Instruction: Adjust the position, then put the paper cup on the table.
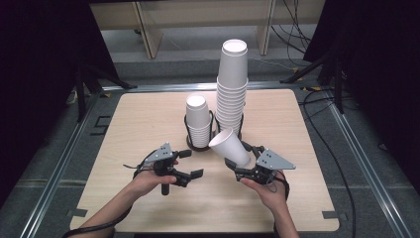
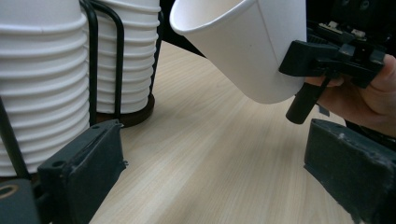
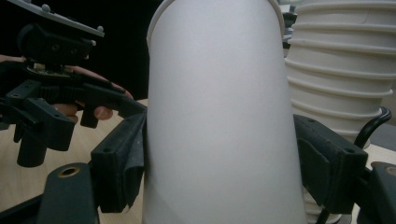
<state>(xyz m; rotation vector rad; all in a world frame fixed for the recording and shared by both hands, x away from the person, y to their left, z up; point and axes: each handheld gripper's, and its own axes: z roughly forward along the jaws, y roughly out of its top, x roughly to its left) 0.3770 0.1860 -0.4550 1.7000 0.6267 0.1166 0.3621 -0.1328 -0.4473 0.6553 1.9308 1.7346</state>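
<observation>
Paper cup: your right hand-held gripper clamps its lower wall, mouth tilted up and left, above the worktop. Light, thin-walled, easily crushed; grip gently near the base. Your left hand-held gripper stands open and empty, just left. Beyond: short stack and tall stack in wire holders, close enough to bump.
</observation>
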